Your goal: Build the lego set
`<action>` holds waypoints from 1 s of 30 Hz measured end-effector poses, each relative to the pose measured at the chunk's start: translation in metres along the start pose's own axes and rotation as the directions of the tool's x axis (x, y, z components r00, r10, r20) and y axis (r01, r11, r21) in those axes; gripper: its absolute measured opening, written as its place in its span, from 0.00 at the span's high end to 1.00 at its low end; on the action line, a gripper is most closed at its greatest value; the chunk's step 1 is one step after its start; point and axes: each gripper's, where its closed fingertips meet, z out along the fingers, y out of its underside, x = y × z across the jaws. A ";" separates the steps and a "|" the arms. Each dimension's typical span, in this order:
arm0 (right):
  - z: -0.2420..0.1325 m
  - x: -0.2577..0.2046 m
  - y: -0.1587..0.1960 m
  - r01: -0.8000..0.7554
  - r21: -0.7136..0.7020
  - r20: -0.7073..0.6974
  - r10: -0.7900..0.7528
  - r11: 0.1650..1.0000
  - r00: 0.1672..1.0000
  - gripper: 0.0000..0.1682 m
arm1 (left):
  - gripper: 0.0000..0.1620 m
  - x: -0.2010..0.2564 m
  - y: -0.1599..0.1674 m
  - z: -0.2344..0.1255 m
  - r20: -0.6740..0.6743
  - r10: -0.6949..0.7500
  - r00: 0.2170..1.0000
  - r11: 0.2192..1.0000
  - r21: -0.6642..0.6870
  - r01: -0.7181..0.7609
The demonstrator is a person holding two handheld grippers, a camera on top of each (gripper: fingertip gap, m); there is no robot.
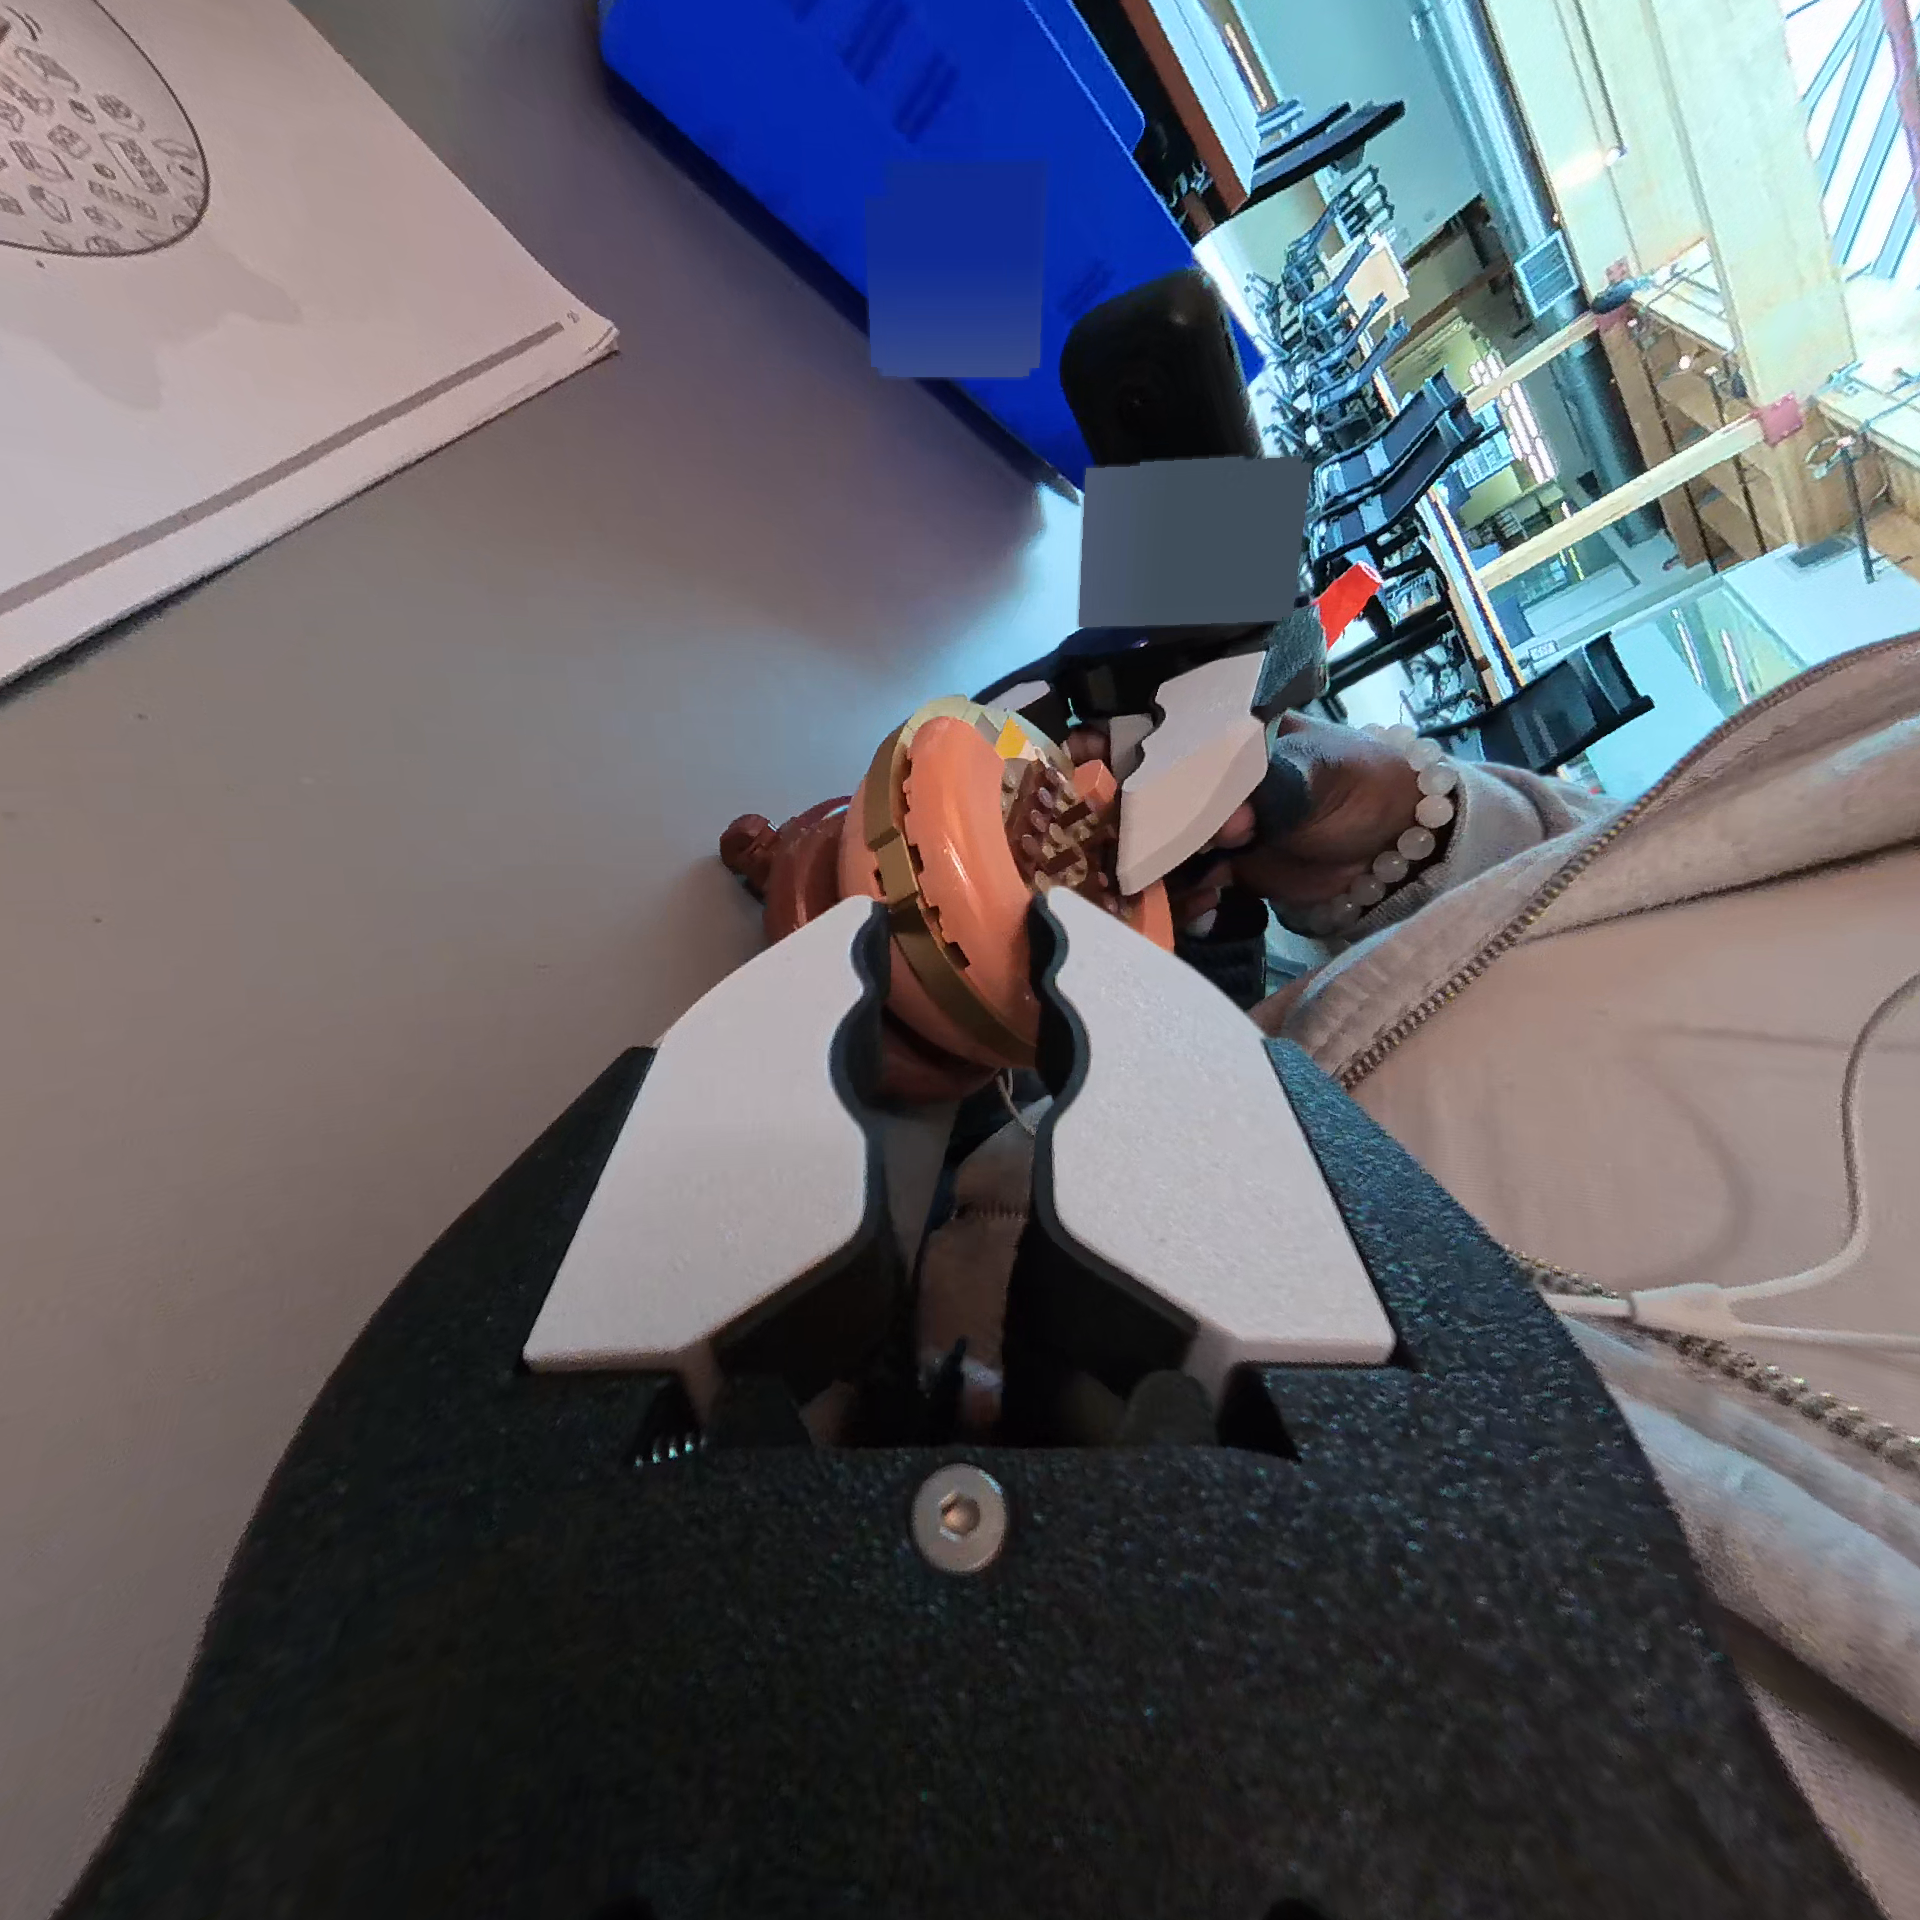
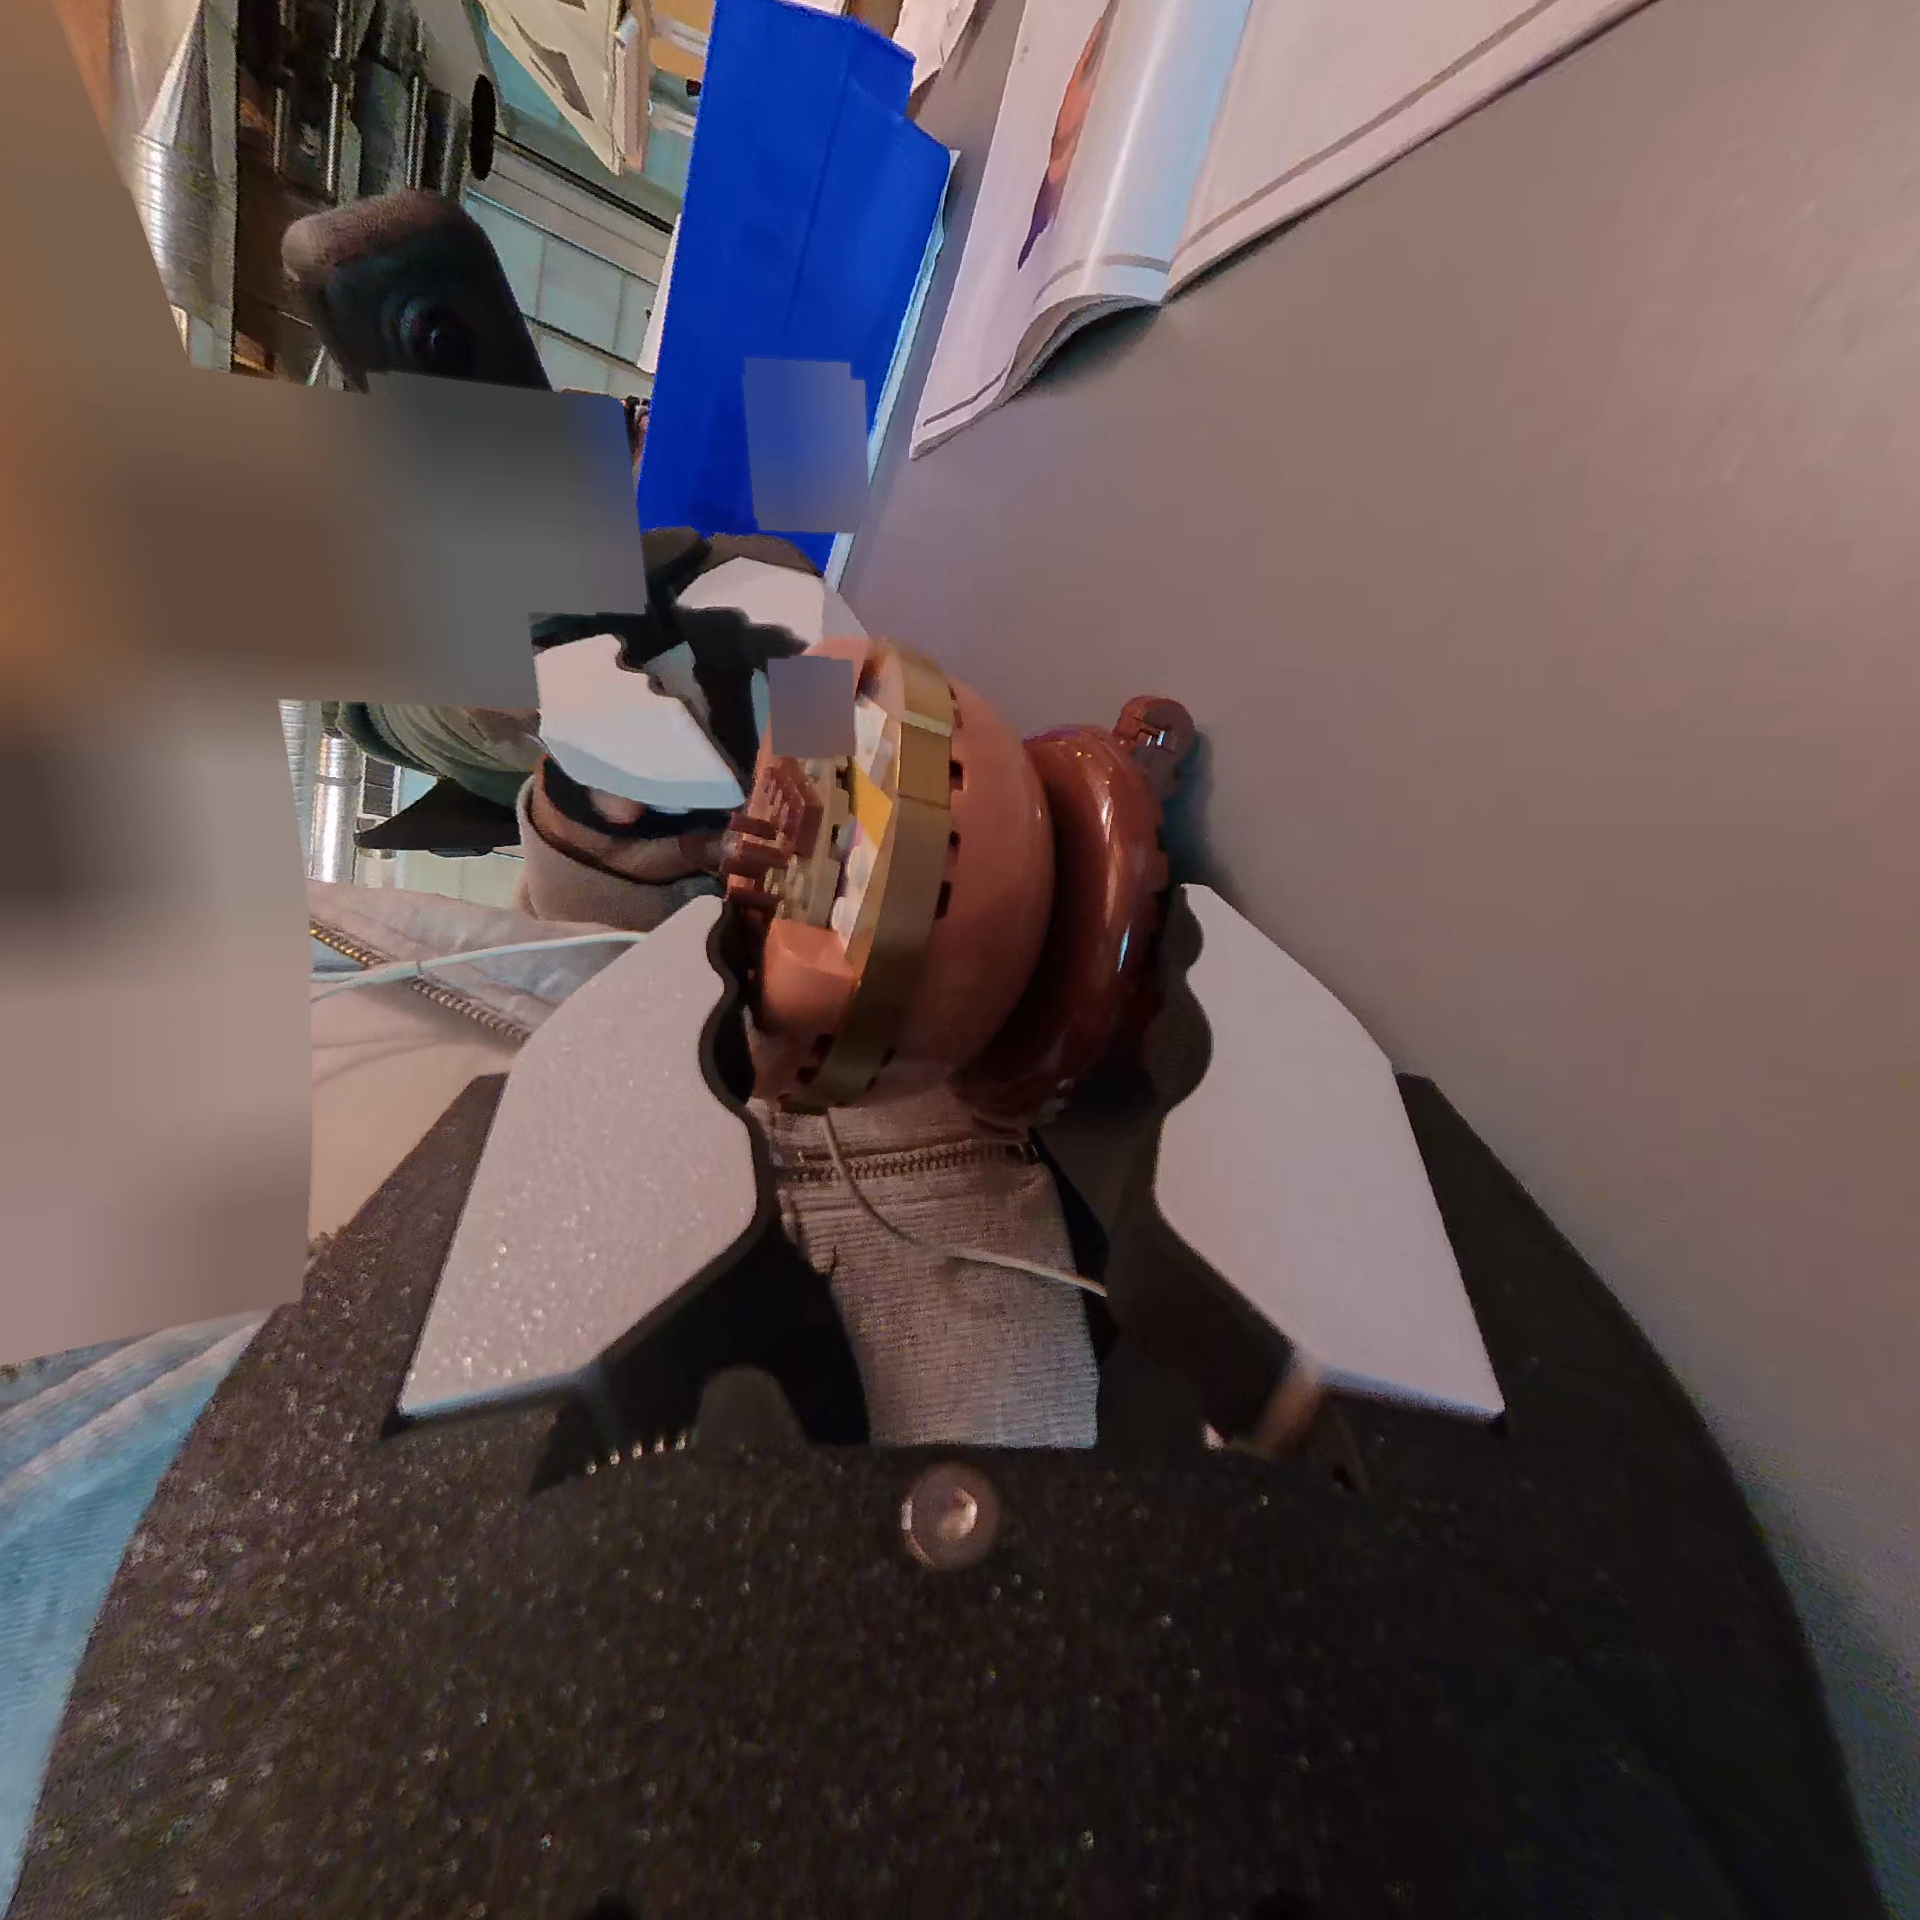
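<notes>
The round lego model point(image 1: 951, 831) has a peach dome, a gold rim band, brown studs on top and a dark brown base. Its base knob rests against the grey table point(image 1: 416, 831). My left gripper point(image 1: 956, 920) is shut on the model's rim. My right gripper point(image 2: 951, 925) is shut wider across the model point(image 2: 977, 831), with one finger on its studded top and the other on the brown base. One right gripper finger point(image 1: 1184, 790) shows in the left wrist view. The left gripper's fingers point(image 2: 623, 727) show at the model's far edge in the right wrist view.
An open instruction booklet point(image 1: 260, 364) lies on the table and also shows in the right wrist view point(image 2: 1195, 208). A blue bin point(image 1: 831, 125) stands behind, with a black camera device point(image 1: 1153, 364) beside it. A person's grey zip jacket point(image 1: 1558, 1039) and a hand with a bead bracelet point(image 1: 1392, 831) are close by.
</notes>
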 end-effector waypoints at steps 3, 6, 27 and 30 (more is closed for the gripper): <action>0.002 0.000 -0.002 0.004 -0.006 -0.001 -0.004 1.000 1.000 0.56 | 0.80 0.003 -0.018 -0.006 -0.068 -0.049 0.996 0.997 0.054 0.053; 0.004 0.001 -0.003 0.011 -0.031 0.001 -0.011 0.999 1.000 0.56 | 0.88 -0.011 -0.036 -0.007 -0.041 -0.037 0.998 0.997 0.067 0.040; 0.006 0.001 -0.007 0.016 -0.036 0.032 -0.015 0.999 0.999 0.56 | 0.88 -0.014 -0.023 0.014 -0.108 -0.039 0.993 0.998 0.042 0.044; 0.006 0.001 -0.007 0.017 -0.036 0.032 -0.016 0.999 0.999 0.56 | 0.88 -0.014 -0.024 0.014 -0.085 0.016 0.996 0.998 0.064 -0.011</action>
